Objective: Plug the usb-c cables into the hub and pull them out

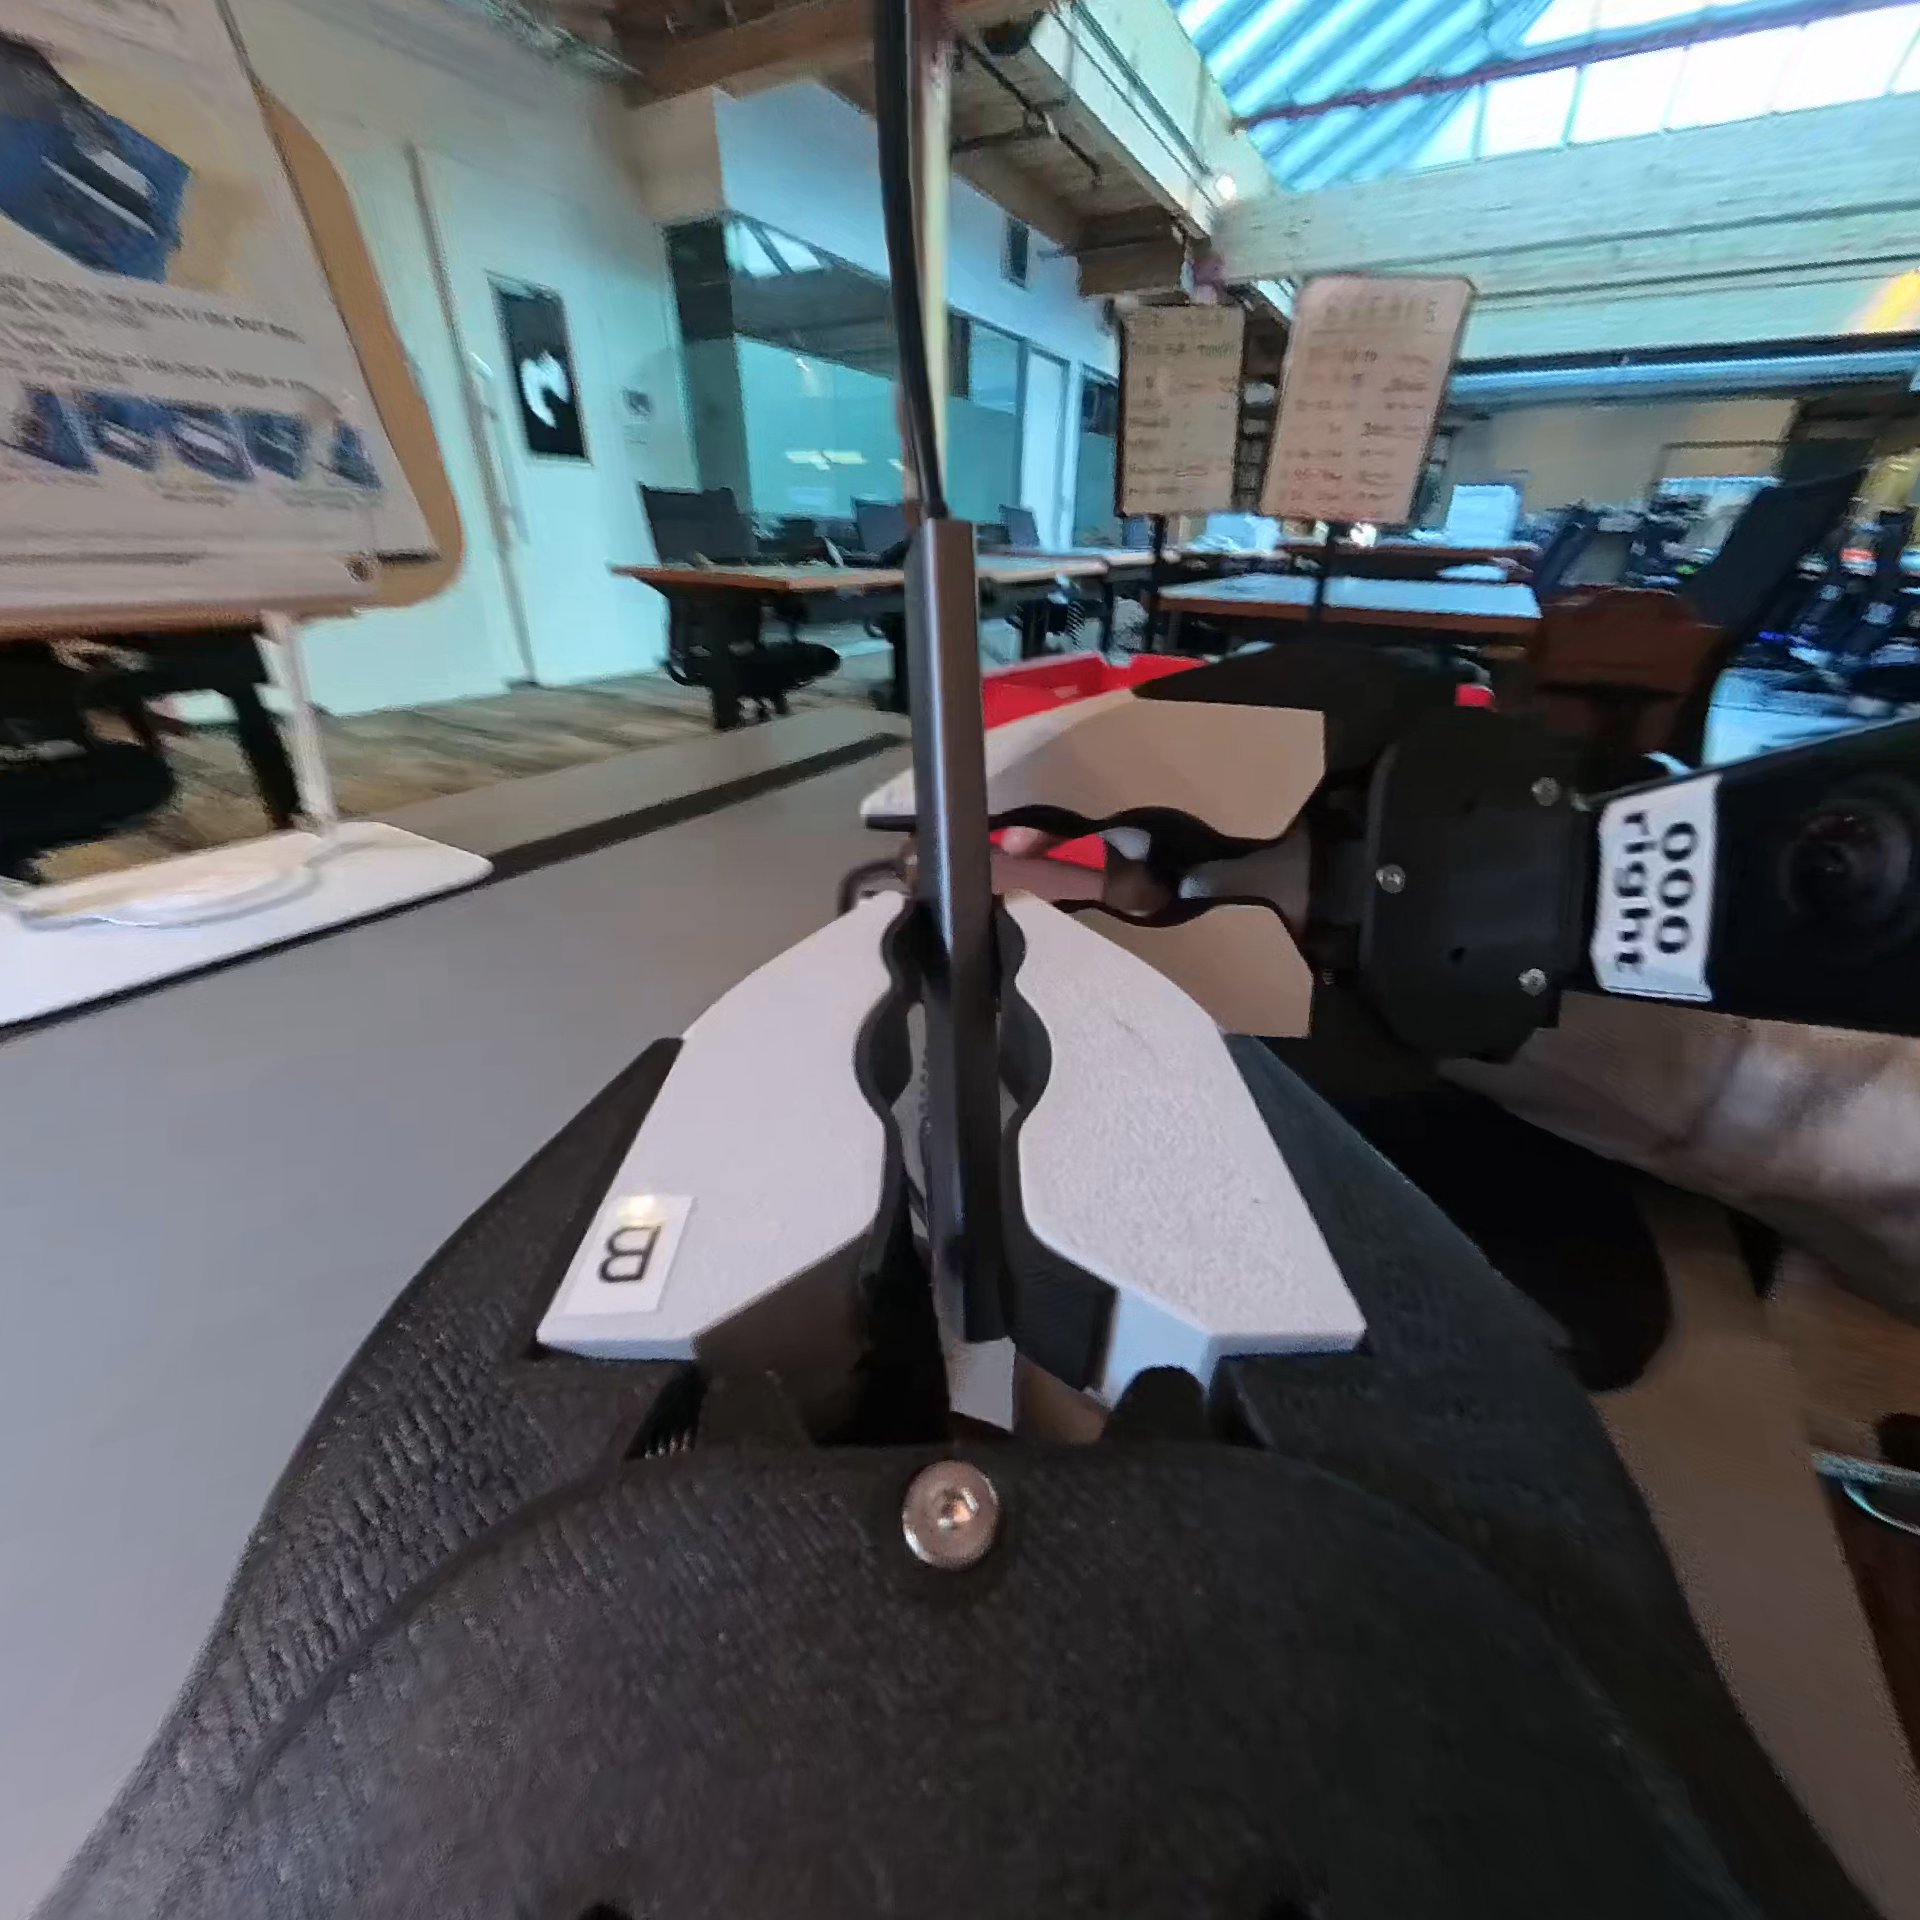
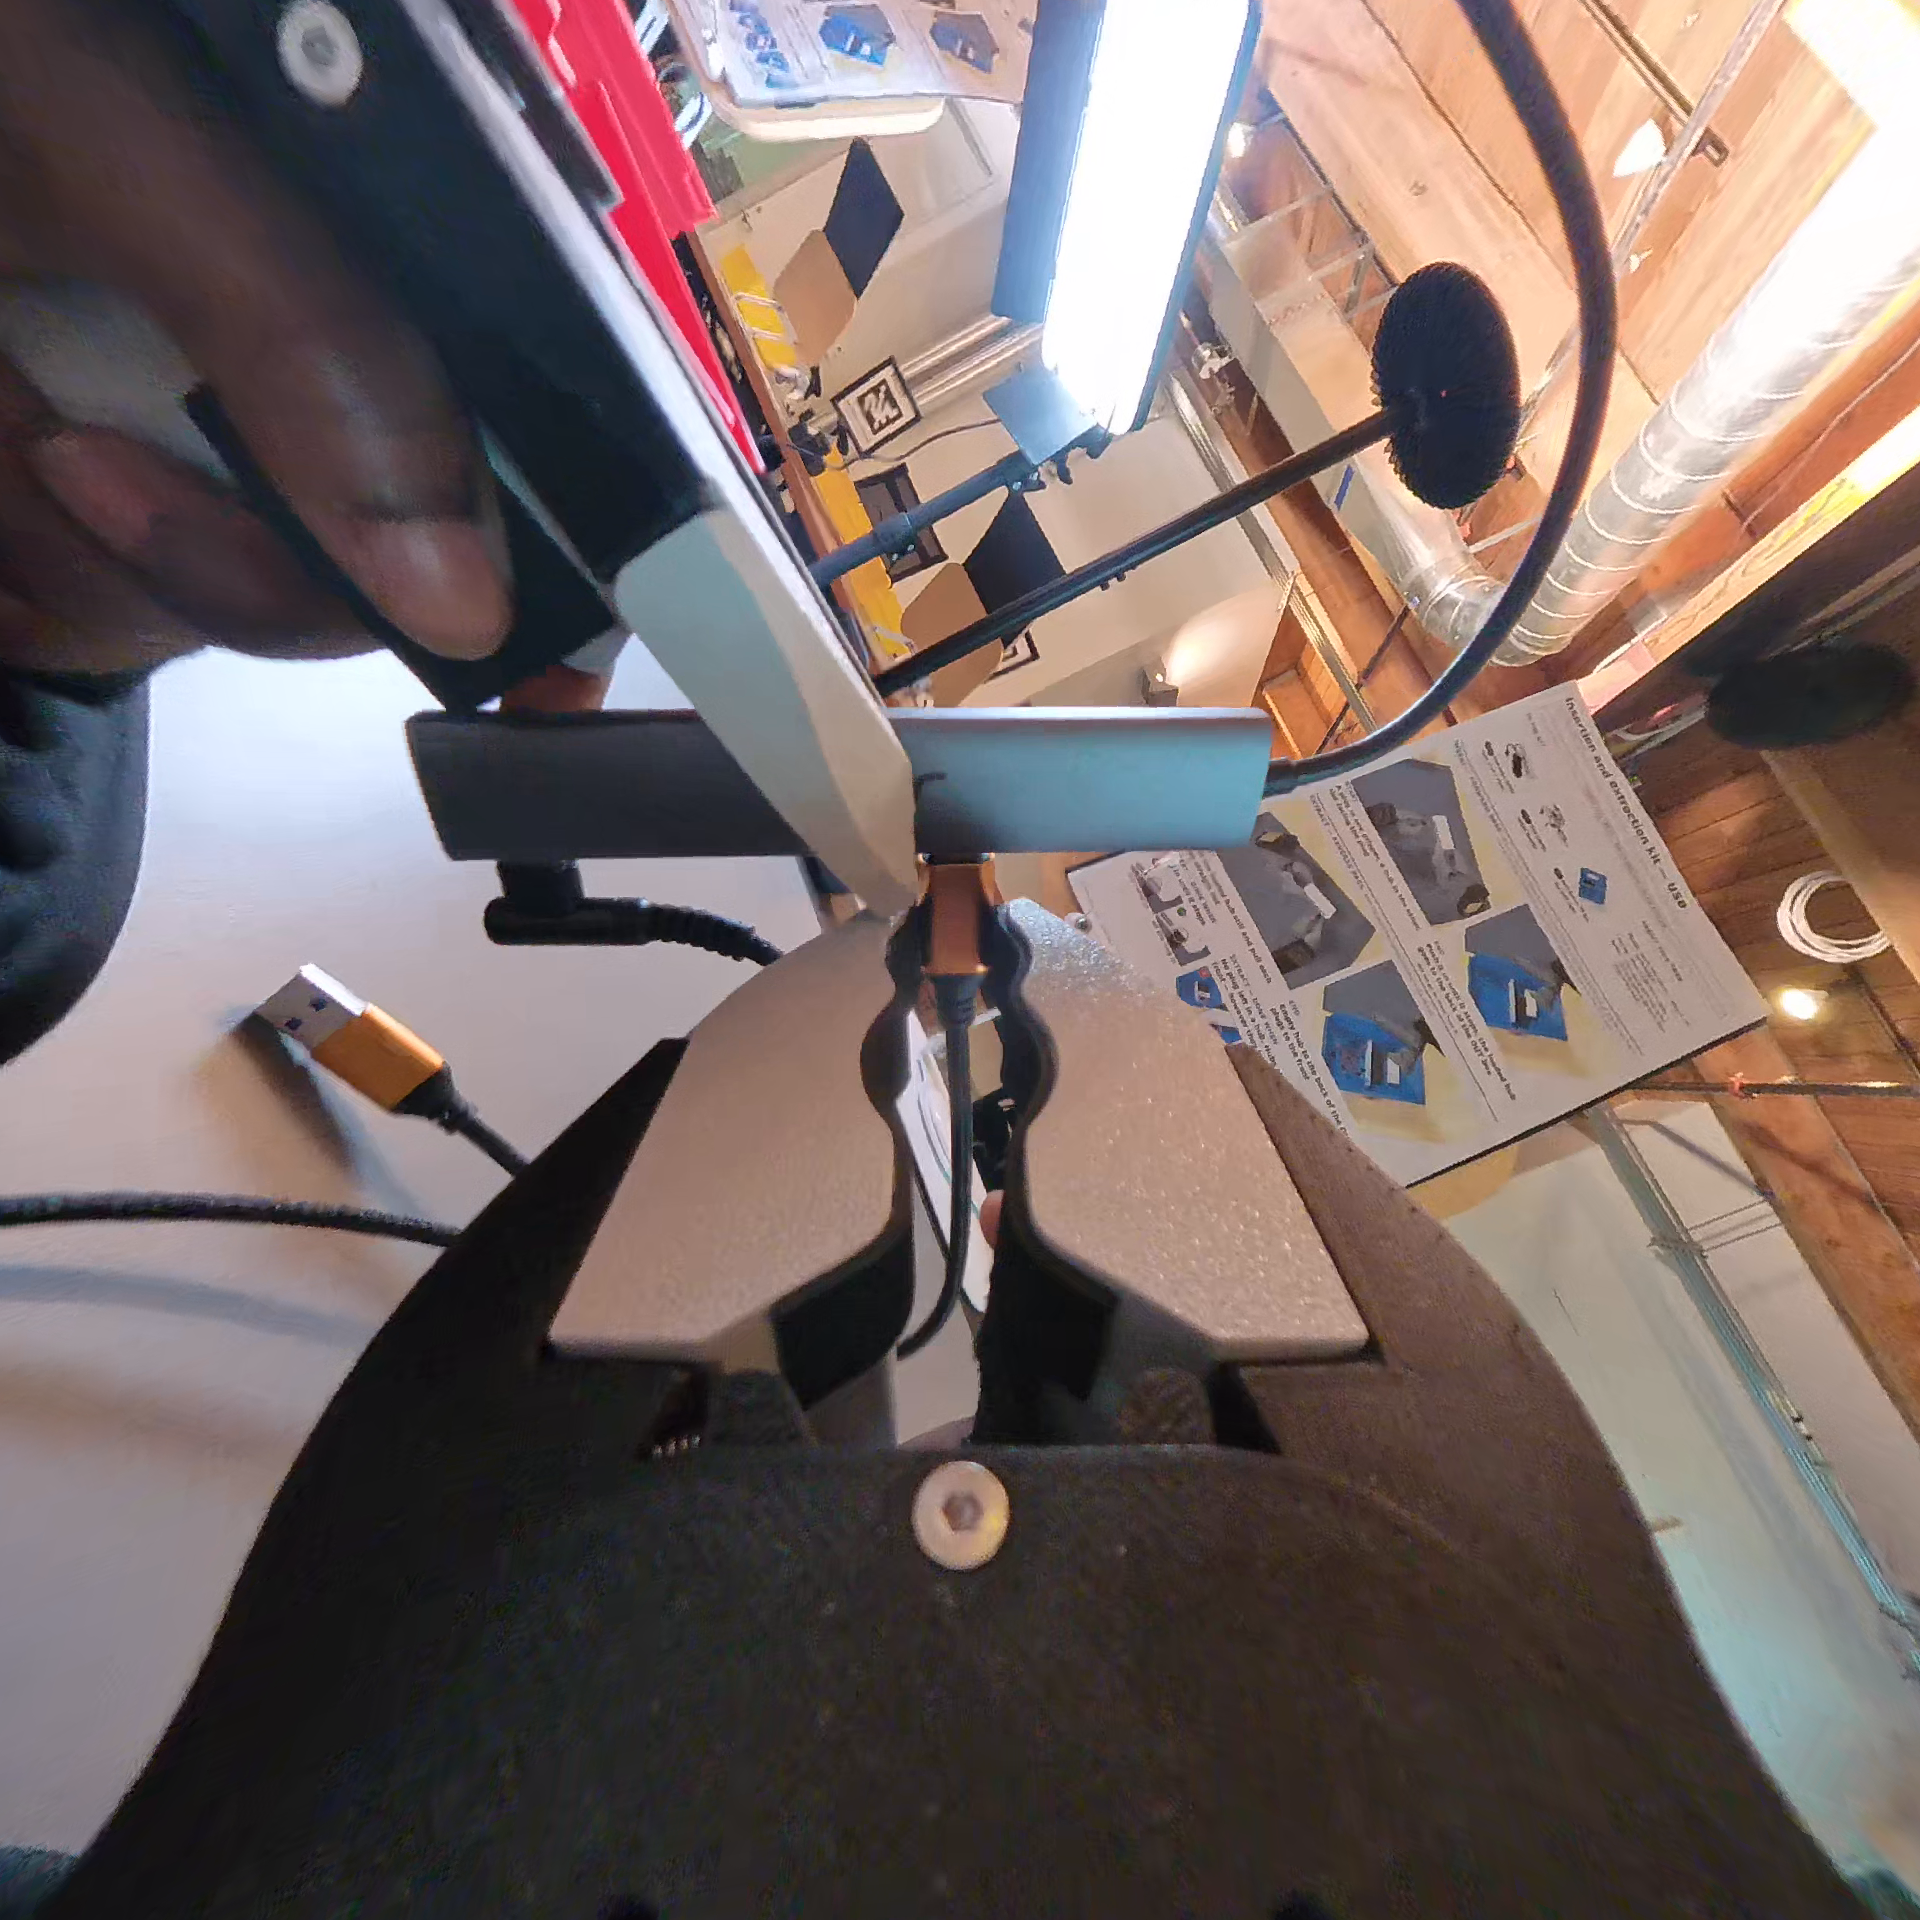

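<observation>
My left gripper [image 1: 951, 925] is shut on the grey hub [image 1: 951, 790], a slim bar held edge-on and upright above the table; its black lead [image 1: 909, 239] runs up out of view. In the right wrist view the hub [image 2: 1081, 779] lies across the frame with the left gripper's white finger [image 2: 769, 686] clamped over it. My right gripper [image 2: 956, 935] is shut on an orange usb-c plug [image 2: 956, 914] whose tip meets the hub's lower edge. It also shows at the right of the left wrist view [image 1: 1132, 883]. A black angled plug [image 2: 561, 904] sits in the hub further left.
An orange USB-A plug [image 2: 353, 1039] on a black braided cable lies on the grey table [image 1: 312, 1091]. An instruction sheet on a stand [image 1: 177, 343] stands at the left. A red bin [image 1: 1070, 686] sits behind the grippers. A person's hand [image 2: 312, 499] holds the left gripper. My two grippers' fingertips are within a few centimetres of each other.
</observation>
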